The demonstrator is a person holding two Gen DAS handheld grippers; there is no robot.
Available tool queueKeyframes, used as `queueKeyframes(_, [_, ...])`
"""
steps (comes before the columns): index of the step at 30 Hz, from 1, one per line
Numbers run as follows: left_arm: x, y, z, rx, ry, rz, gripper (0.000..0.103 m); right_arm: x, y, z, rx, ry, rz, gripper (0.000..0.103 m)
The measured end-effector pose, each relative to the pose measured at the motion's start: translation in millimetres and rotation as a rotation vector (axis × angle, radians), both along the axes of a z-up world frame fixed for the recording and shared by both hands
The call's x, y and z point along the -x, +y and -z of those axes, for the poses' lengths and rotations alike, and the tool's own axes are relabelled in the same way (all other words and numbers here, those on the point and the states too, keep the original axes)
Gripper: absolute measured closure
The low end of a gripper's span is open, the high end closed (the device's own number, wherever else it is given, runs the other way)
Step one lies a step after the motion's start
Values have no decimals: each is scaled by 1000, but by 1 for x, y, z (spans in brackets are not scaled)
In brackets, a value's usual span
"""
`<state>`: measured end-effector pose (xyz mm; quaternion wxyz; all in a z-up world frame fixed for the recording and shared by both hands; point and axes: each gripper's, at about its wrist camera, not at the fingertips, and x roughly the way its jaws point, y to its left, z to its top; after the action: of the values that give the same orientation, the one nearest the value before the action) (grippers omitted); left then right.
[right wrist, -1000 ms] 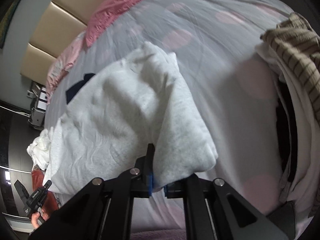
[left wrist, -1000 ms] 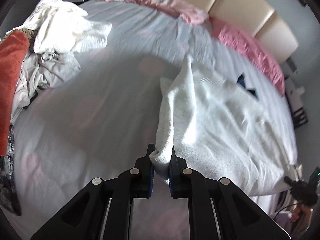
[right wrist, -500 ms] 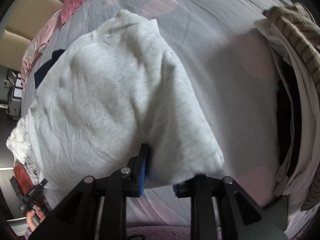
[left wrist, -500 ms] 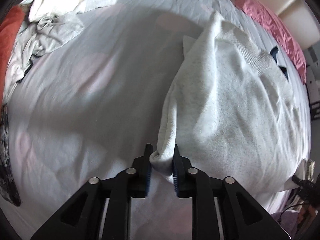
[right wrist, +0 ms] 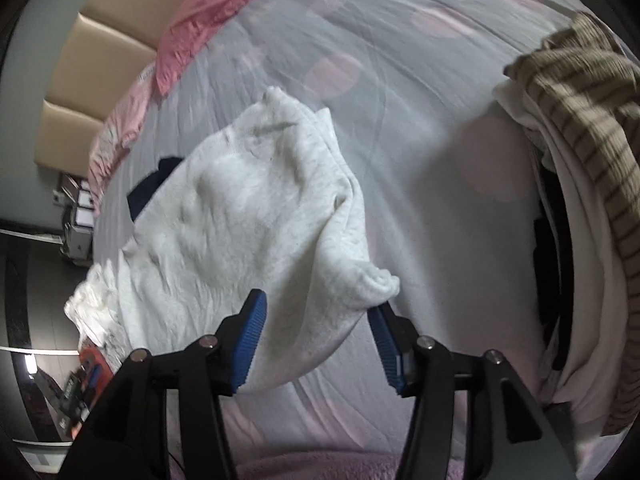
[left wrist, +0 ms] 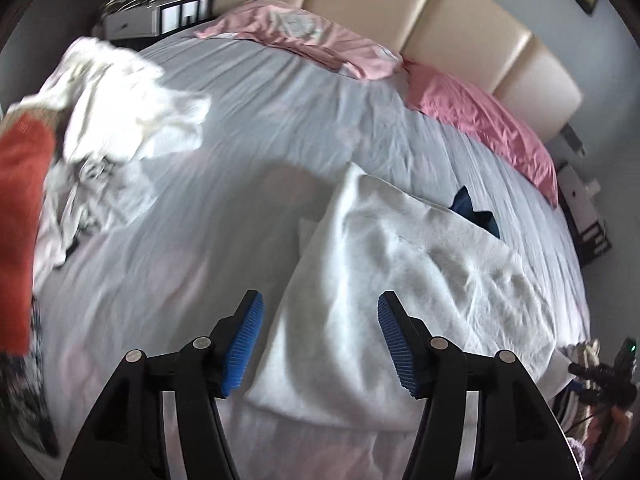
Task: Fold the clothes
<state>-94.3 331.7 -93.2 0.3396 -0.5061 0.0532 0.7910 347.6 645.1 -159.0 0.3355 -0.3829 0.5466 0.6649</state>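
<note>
A folded white-grey sweatshirt (left wrist: 400, 280) lies on the pale bedspread (left wrist: 240, 160); a dark blue patch (left wrist: 476, 212) peeks out at its far edge. My left gripper (left wrist: 320, 336) hovers just above the garment's near corner, its jaws opening, the blue pads clear of the cloth. The same sweatshirt (right wrist: 248, 208) fills the middle of the right wrist view. My right gripper (right wrist: 316, 328) is over its other near corner, jaws opening; the cloth lies between the pads, and its rolled edge (right wrist: 380, 280) rests by the right pad without being pinched.
A heap of white and grey laundry (left wrist: 108, 100) and an orange garment (left wrist: 20, 200) lie at the bed's left. Pink pillows (left wrist: 480, 120) line the beige headboard (left wrist: 440, 12). A brown striped knit (right wrist: 592, 128) tops a pile on the right. A pink fluffy blanket edges the bed's front.
Both grippers have gone from shut on the sweatshirt's near corners to open and let the cloth drop flat on the bed. Both have lifted and drawn back a little.
</note>
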Motion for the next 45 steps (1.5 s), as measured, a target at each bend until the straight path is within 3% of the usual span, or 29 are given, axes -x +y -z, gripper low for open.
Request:
queueKeyframes(4, [4, 32, 2, 19, 3, 29, 42, 20, 0, -15, 11, -114, -171, 51])
queueKeyframes(7, [10, 52, 8, 20, 6, 35, 42, 21, 6, -25, -14, -162, -210, 51])
queueKeyframes(13, [24, 81, 37, 17, 34, 51, 42, 31, 55, -35, -102, -95, -195, 46])
queueKeyframes(17, [35, 83, 62, 48, 22, 91, 42, 51, 94, -4, -107, -60, -228, 38])
queueKeyframes(20, [44, 80, 75, 89, 28, 95, 42, 62, 117, 29, -58, -25, -220, 38])
queueKeyframes(25, [62, 74, 91, 66, -18, 47, 42, 79, 129, 70, -12, -41, -235, 38])
queueKeyframes(28, [64, 77, 96, 69, -22, 44, 42, 84, 125, 77, -27, -38, -248, 38])
queueKeyframes(29, [63, 79, 99, 76, -20, 49, 42, 86, 123, 80, -32, -36, -252, 40])
queueKeyframes(32, [62, 85, 103, 85, -26, 66, 42, 95, 116, 79, -70, -54, -293, 64])
queueKeyframes(34, [60, 87, 103, 91, -26, 78, 42, 102, 111, 79, -85, -67, -309, 71])
queueKeyframes(36, [58, 86, 100, 87, -17, 86, 42, 105, 109, 77, -82, -57, -302, 89])
queueKeyframes(40, [57, 82, 91, 66, -4, 92, 42, 114, 98, 58, -115, -95, -308, 91])
queueKeyframes(45, [59, 72, 80, 22, -24, 89, 42, 124, 83, 4, -132, -59, -278, 92])
